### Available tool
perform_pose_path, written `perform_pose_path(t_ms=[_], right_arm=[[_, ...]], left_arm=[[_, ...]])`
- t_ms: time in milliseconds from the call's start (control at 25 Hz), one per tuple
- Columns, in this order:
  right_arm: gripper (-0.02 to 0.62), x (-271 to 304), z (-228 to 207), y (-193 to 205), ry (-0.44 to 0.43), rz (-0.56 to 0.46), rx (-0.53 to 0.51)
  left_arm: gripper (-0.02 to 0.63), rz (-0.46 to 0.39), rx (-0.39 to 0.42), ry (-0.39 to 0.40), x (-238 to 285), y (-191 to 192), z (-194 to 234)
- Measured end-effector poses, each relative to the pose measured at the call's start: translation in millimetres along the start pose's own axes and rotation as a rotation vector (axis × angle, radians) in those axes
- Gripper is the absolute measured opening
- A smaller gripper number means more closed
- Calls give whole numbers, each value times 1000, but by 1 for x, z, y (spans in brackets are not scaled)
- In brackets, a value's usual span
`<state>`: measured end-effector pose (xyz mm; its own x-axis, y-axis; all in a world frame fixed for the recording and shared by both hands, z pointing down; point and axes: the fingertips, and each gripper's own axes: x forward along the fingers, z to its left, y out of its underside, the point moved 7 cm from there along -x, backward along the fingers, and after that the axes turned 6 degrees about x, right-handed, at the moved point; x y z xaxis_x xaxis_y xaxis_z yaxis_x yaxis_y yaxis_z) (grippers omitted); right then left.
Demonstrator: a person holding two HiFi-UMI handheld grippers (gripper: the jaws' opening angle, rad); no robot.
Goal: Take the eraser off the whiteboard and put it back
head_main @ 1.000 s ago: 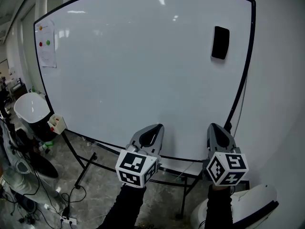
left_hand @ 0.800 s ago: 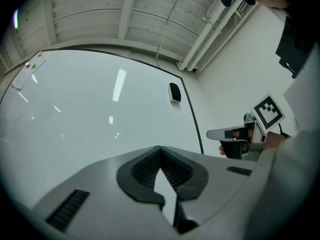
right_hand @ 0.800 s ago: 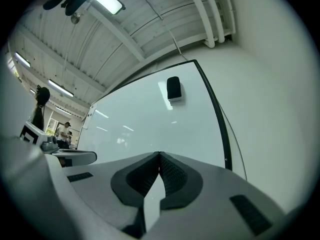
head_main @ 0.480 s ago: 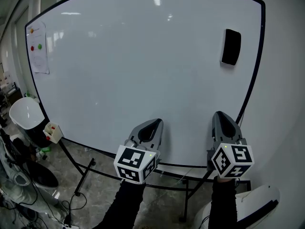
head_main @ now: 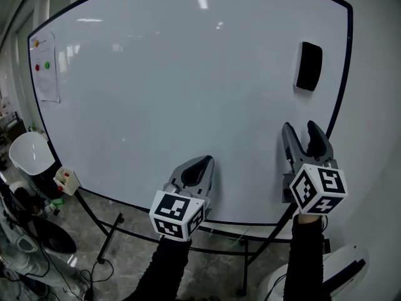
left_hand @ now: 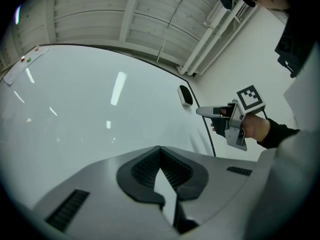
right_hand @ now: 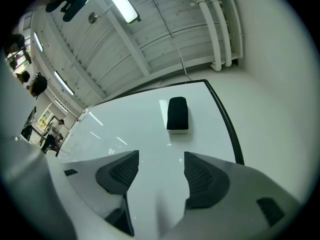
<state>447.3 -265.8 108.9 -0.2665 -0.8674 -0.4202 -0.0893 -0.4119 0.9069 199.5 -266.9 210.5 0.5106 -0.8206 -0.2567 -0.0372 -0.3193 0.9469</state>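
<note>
the eraser [head_main: 309,66] is on the whiteboard [head_main: 188,93], up near its top right corner, just inside the black right edge, standing on end. in the head view it's only a dark block. the right gripper view shows the eraser [right_hand: 177,113] with a pale strip along its lower end, straight ahead of the right gripper [right_hand: 160,171] and well apart from it. the left gripper view shows the eraser [left_hand: 185,95] small, by the board's right edge.

the right gripper [head_main: 301,132] is held up before the board's lower right corner. its fingers have just been spreading and stand released, with only bare board between them. the left gripper [head_main: 202,168] hangs lower, by the bottom edge, its fingers clenched tip to tip on nothing.

only the left gripper view shows the hand [left_hand: 252,129] behind the right gripper's marker cube [left_hand: 250,98]. only the head view shows a sheet of paper [head_main: 45,74] at the board's left edge, with red, green and orange dots and print too small to read. the right gripper view alone has a ceiling strip light [right_hand: 120,4].
</note>
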Motion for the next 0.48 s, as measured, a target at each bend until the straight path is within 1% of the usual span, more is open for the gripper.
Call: perform_pose_path(t_ms=[80,200,320,480], right_arm=[[276,9,-4,-9,3,-18,2],[278,25,-11,-25,2,-33,9],[278,42,-18,-42,21,-43,-17],[314,60,-24,-56,35,-41,-43]], left_arm=[[6,-1,-2,8,3,1,1],[5,-7,3,22,8,0,0],[6,-16,14,34,12,-4,-2],[6,-16,13,34,13,-4,-1]])
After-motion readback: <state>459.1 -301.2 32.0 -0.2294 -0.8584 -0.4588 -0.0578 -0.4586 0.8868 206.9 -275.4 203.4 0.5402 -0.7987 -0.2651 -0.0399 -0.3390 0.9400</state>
